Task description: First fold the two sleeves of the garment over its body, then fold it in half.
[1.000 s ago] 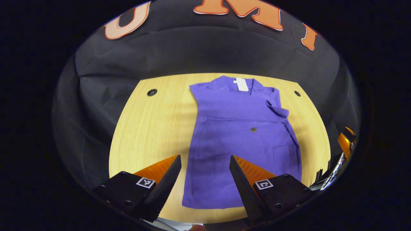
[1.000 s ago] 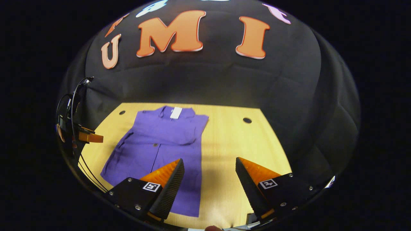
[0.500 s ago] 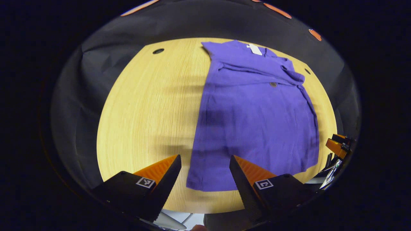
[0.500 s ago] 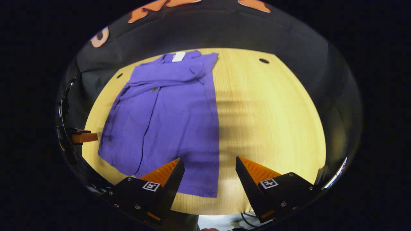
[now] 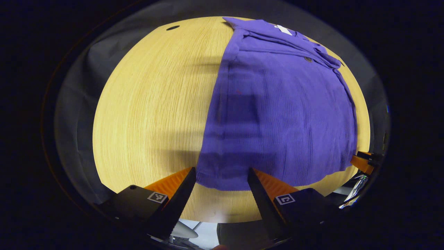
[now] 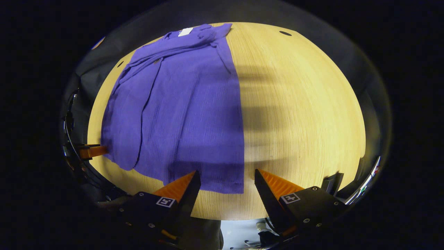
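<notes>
Left gripper view: the left gripper is held wide open over the near left corner of the purple shirt's hem, nothing gripped. The shirt is spread flat on the wooden table, sleeves folded over its body. In the right gripper view, the right gripper is likewise held wide open and empty, over the hem's right corner.

Light wood-grain tabletop, with dark round holes near its far corners. One purple garment lies flat on it, sleeves folded over the body, collar far, hem at the near edge.
</notes>
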A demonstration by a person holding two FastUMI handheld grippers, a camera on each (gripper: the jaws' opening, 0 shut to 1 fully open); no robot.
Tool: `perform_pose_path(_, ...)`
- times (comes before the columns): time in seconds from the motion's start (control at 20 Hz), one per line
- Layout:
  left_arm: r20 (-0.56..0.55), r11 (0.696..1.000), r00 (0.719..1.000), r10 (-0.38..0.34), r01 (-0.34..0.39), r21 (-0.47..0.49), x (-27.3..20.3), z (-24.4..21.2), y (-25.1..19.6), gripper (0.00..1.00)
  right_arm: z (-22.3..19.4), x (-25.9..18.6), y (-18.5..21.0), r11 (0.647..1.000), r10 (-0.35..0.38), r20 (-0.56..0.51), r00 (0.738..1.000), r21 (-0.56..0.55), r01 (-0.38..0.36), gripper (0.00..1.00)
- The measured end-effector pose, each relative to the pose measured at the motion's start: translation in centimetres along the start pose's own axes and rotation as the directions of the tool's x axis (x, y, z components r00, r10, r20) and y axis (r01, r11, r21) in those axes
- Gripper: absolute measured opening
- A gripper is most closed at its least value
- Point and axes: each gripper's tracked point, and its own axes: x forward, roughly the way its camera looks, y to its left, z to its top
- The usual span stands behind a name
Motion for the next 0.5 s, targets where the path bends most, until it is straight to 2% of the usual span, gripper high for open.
perform_pose_path(0.1,-0.019,1.000,1.000,-0.001,0.001,0.017,-0.1,-0.1,0.3,0.97,0.5,0.1,-0.4,1.000,-0.022,0.004,1.000,-0.011,0.022,0.92)
perform_pose_path(0.2,-0.046,0.999,0.999,-0.001,0.002,0.033,-0.1,-0.3,0.3,0.95,-0.3,0.1,-0.5,1.000,-0.029,-0.042,0.999,-0.003,0.029,0.86)
perform_pose_path(0.25,-0.057,0.999,0.998,-0.009,0.011,0.041,-0.1,-0.3,-0.1,0.91,-0.2,0.2,-0.1,1.000,-0.024,-0.050,0.998,-0.005,0.024,0.82)
perform_pose_path(0.35,-0.073,0.997,0.997,-0.033,0.038,0.070,-0.2,-0.1,-1.4,0.65,-0.5,0.2,0.6,1.000,-0.026,-0.072,0.997,-0.011,0.026,0.66)
perform_pose_path(0.4,-0.079,0.996,0.996,-0.047,0.053,0.074,-0.2,0.1,-1.9,0.51,-0.5,0.2,0.9,1.000,-0.022,-0.077,0.997,-0.013,0.021,0.54)
perform_pose_path(0.45,-0.090,0.995,0.995,-0.053,0.060,0.076,-0.1,0.2,-2.2,0.31,-0.4,0.3,1.4,1.000,-0.004,-0.078,0.997,0.006,0.004,0.47)
perform_pose_path(0.5,-0.098,0.995,0.994,-0.057,0.065,0.081,0.1,0.2,-2.3,0.22,-0.4,0.2,1.8,0.999,0.019,-0.080,0.997,0.051,-0.015,0.31)
